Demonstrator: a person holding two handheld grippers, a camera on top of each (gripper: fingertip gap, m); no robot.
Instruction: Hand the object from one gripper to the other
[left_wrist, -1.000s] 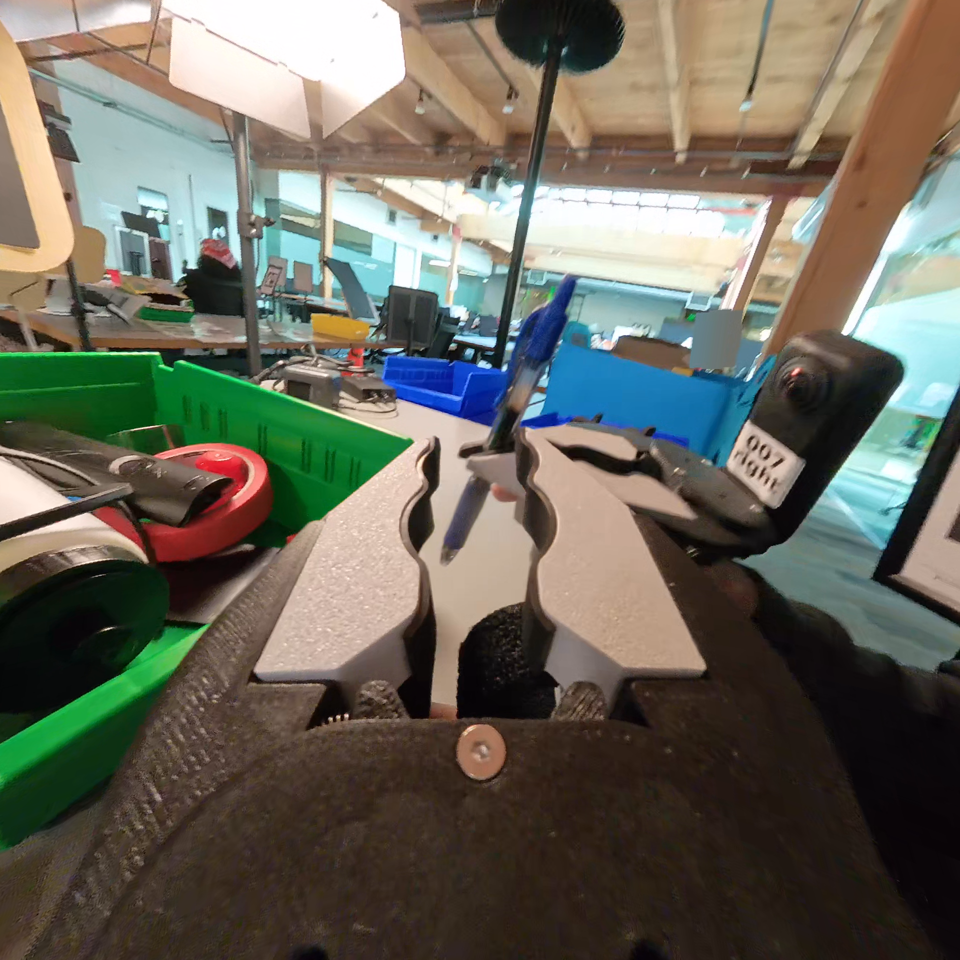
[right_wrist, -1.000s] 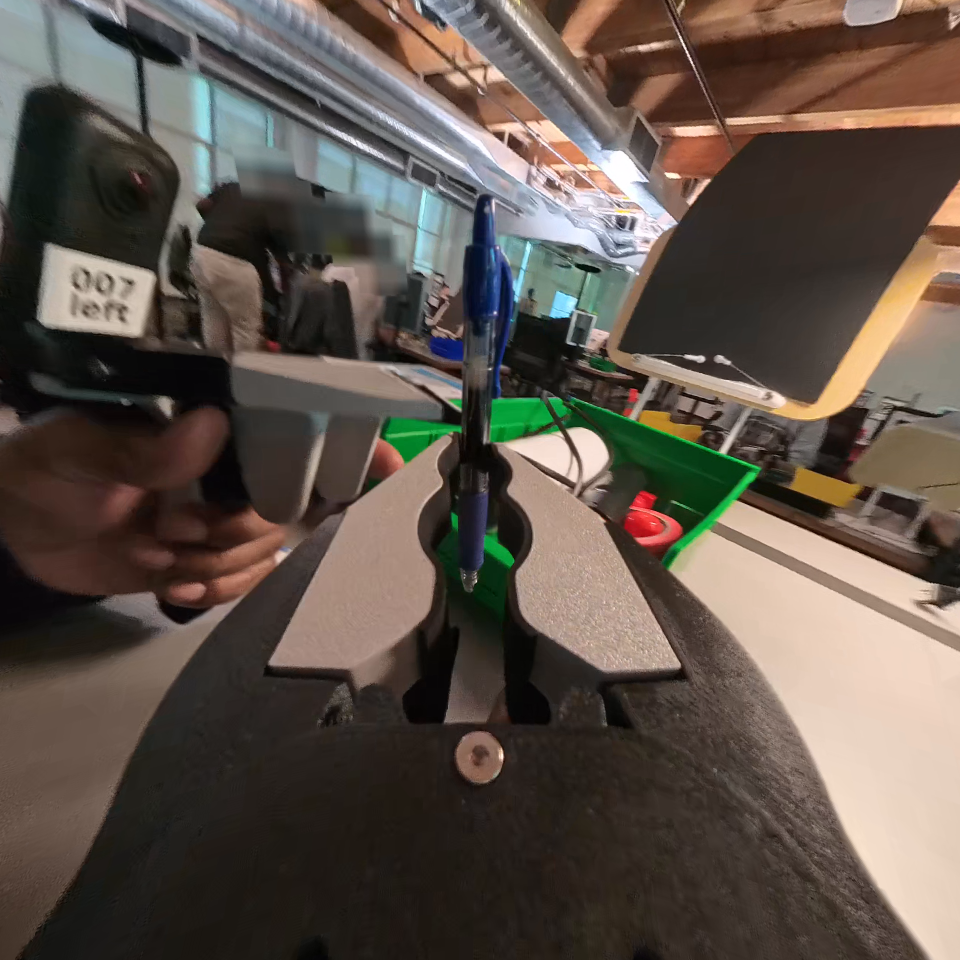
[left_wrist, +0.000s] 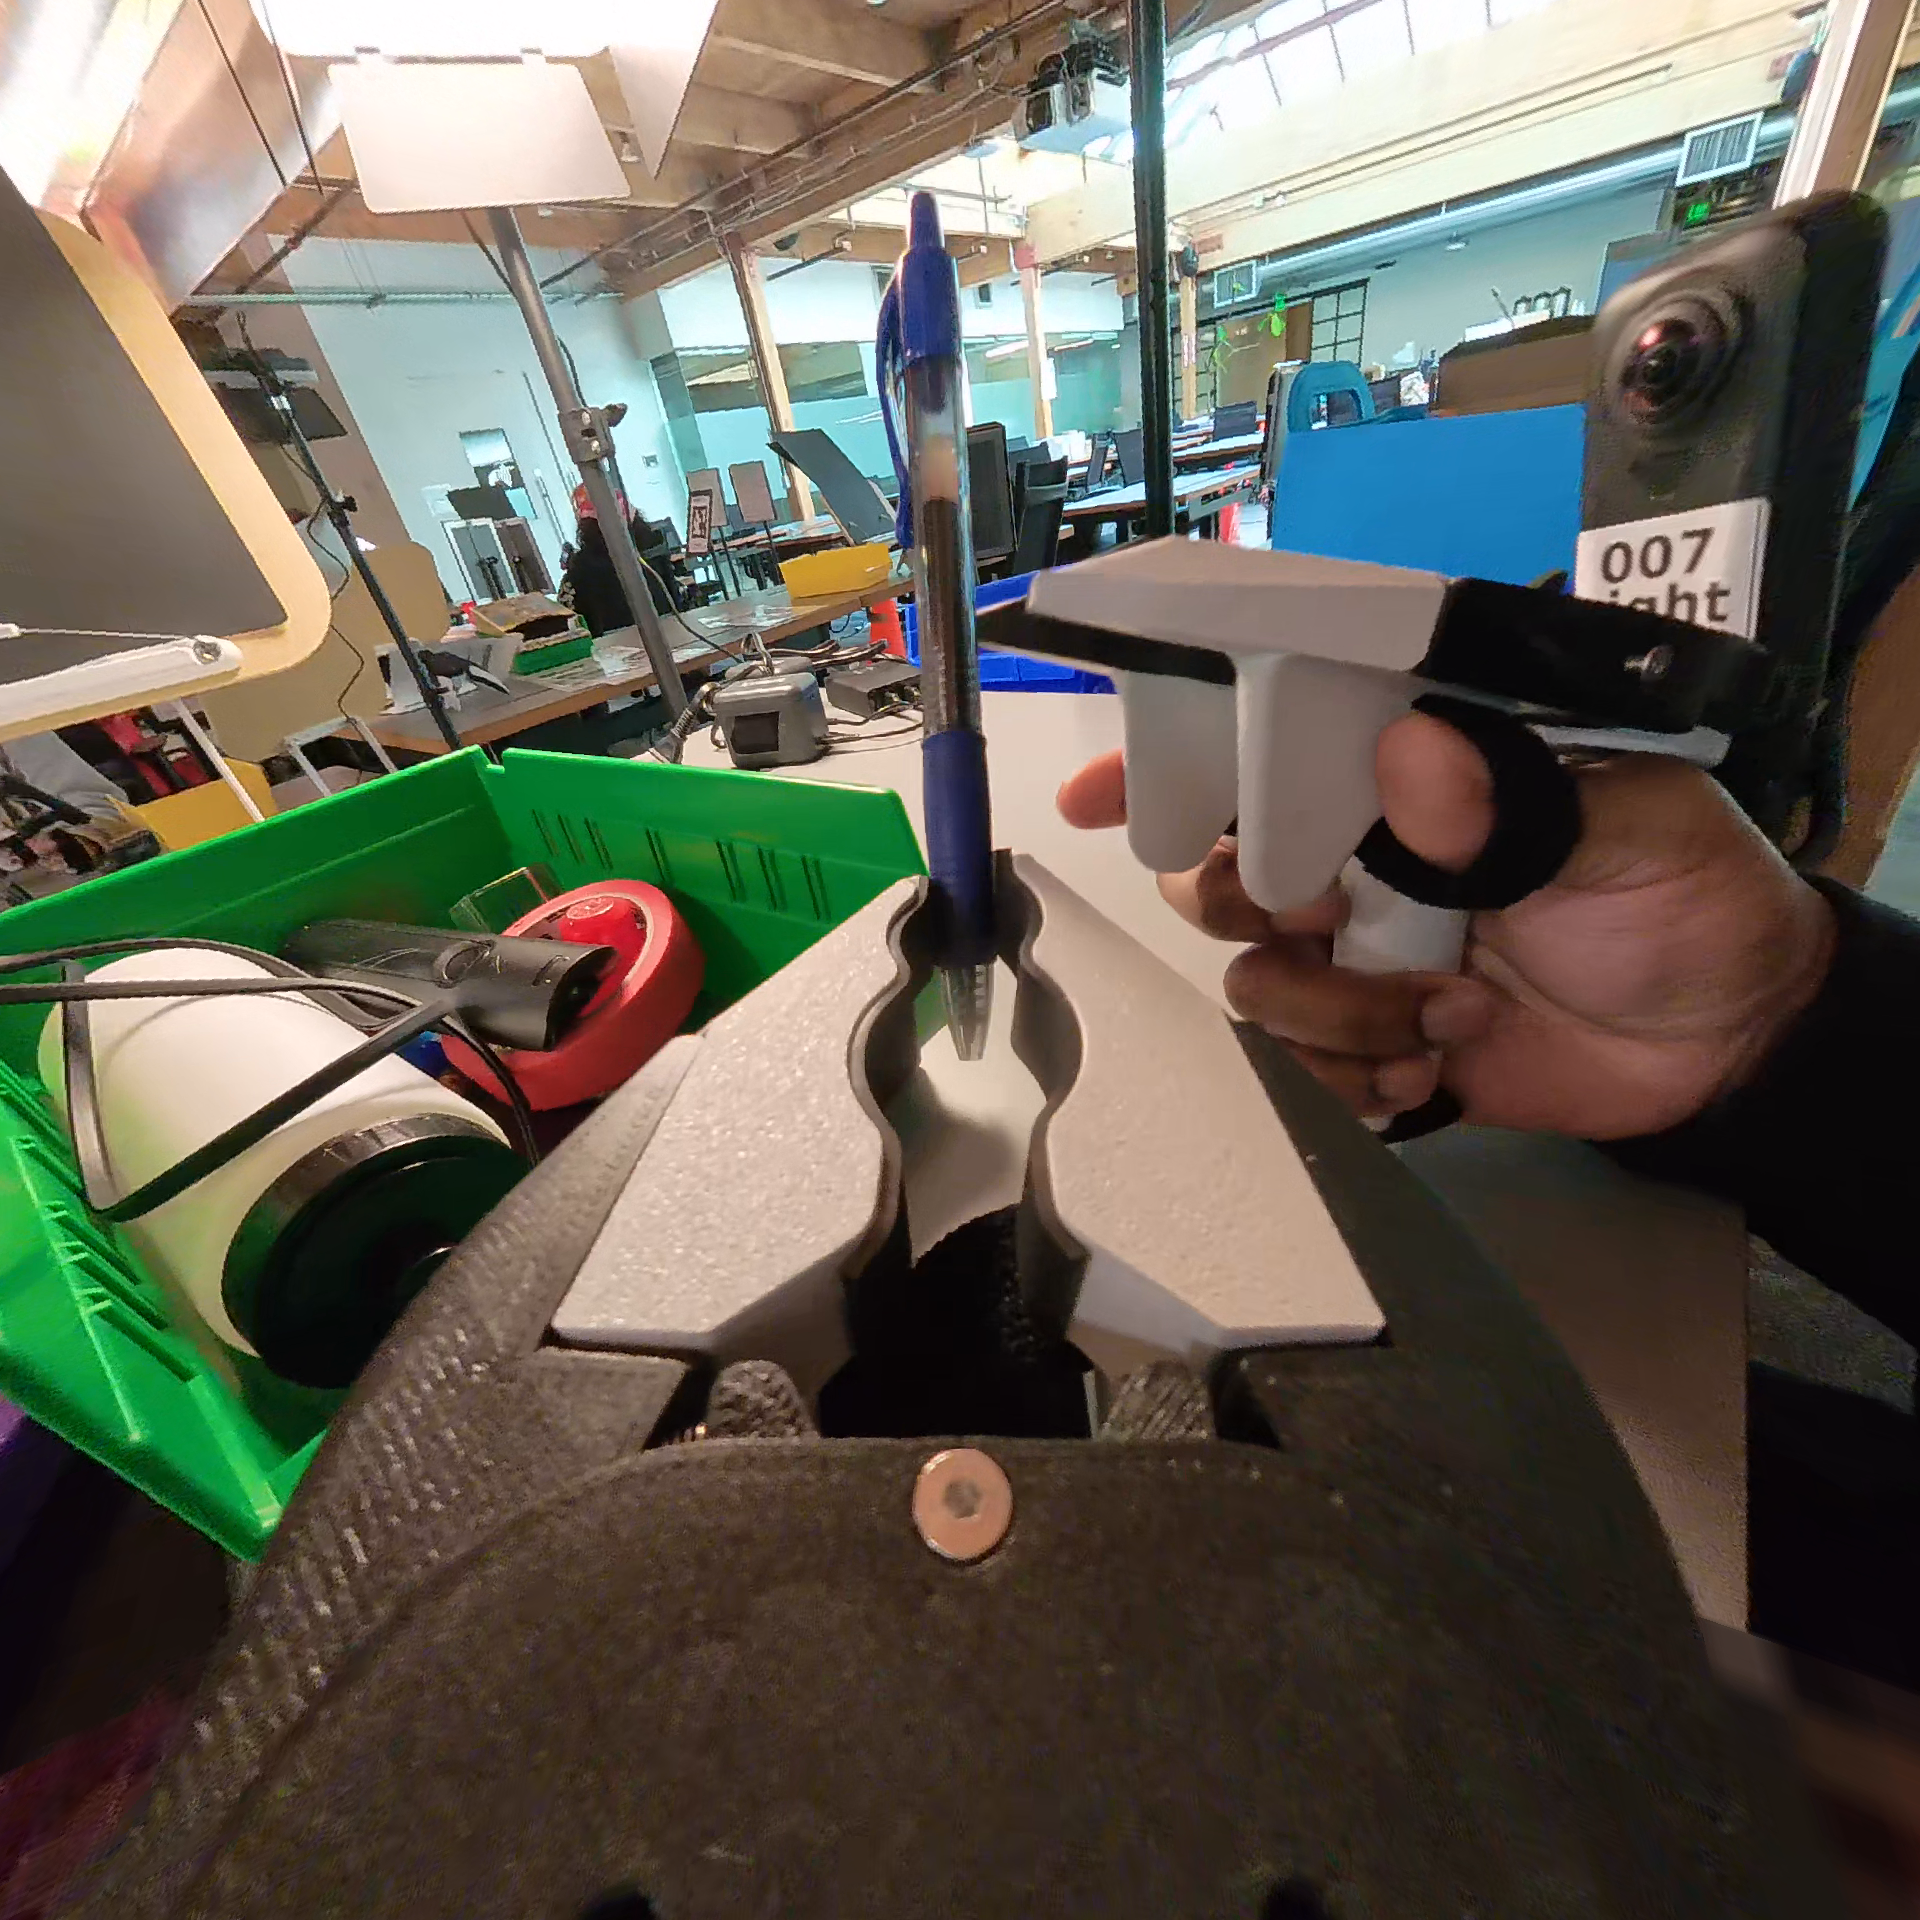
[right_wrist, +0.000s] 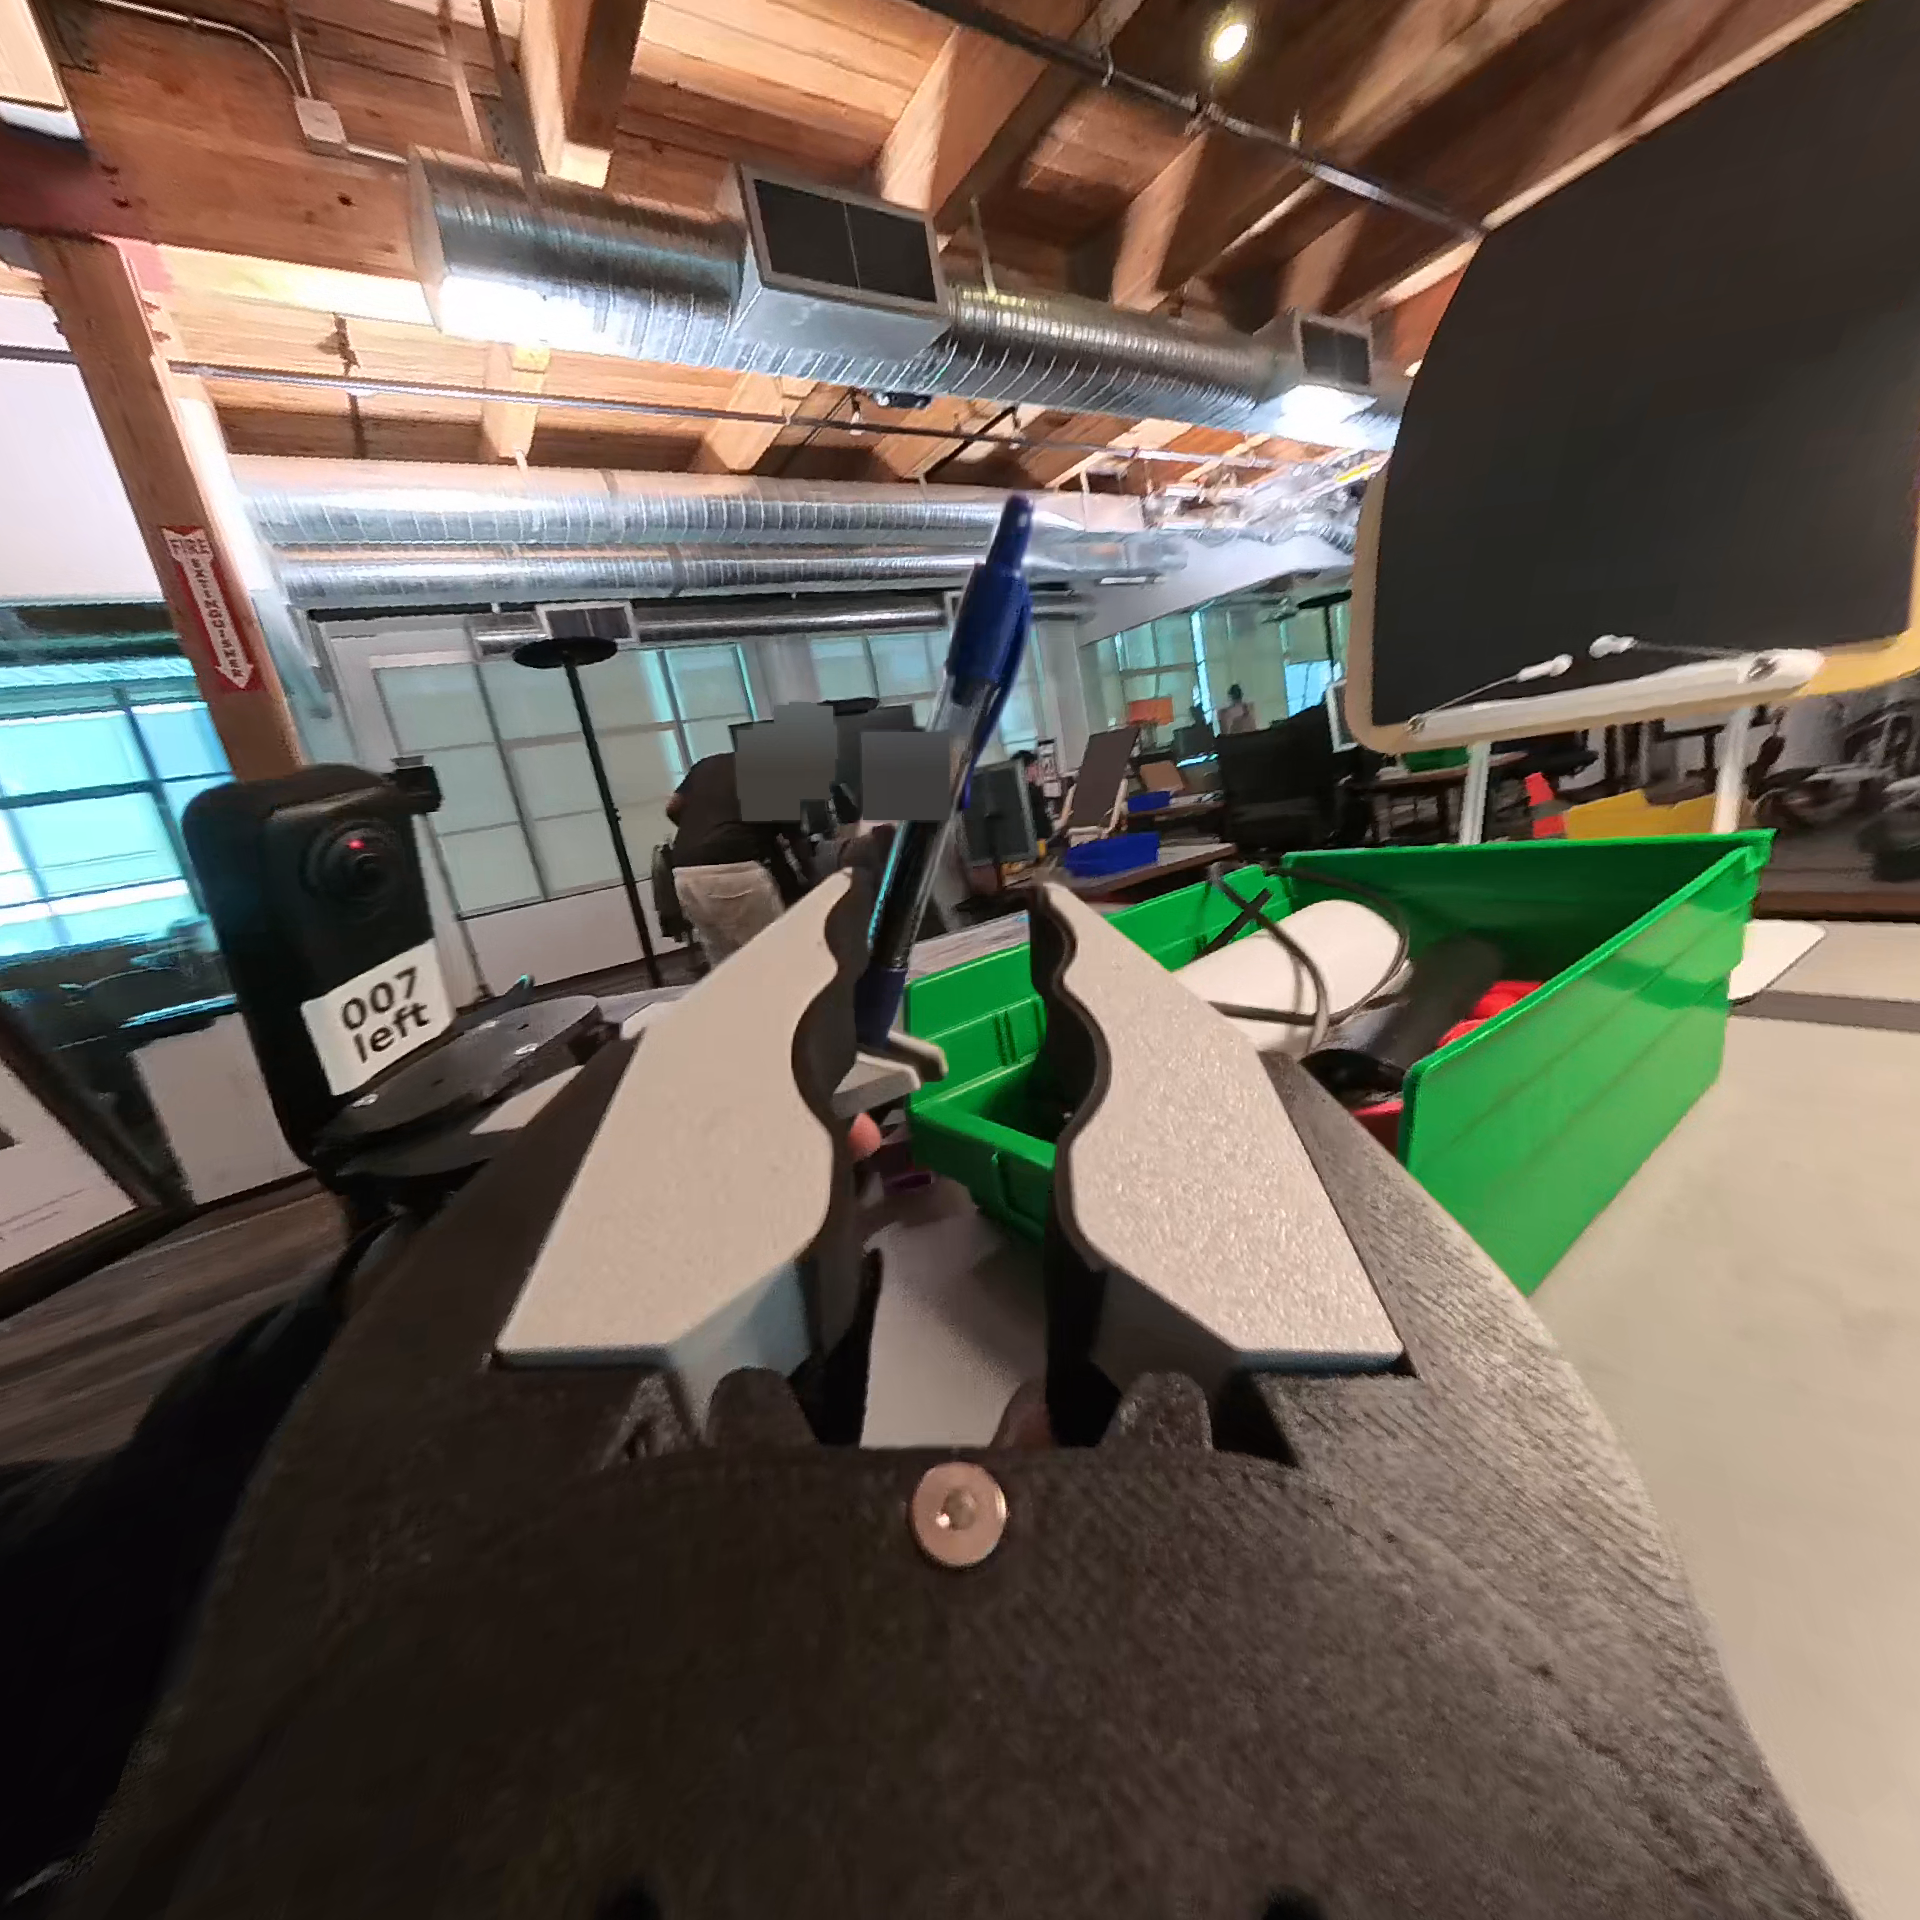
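My left gripper (left_wrist: 961, 935) fingers clamp the blue clear-barrelled pen (left_wrist: 940, 582) upright; my right gripper (right_wrist: 945, 904) fingers are apart, so I should withdraw it straight.

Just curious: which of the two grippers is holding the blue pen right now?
The left gripper: its fingers pinch the blue pen upright. The right gripper is open, empty.

A blue-and-clear pen (left_wrist: 940, 582) stands between grey fingers (left_wrist: 769, 1122) of the black left gripper (left_wrist: 961, 940); left of it, a green bin (left_wrist: 717, 831) holds red tape (left_wrist: 623, 987).
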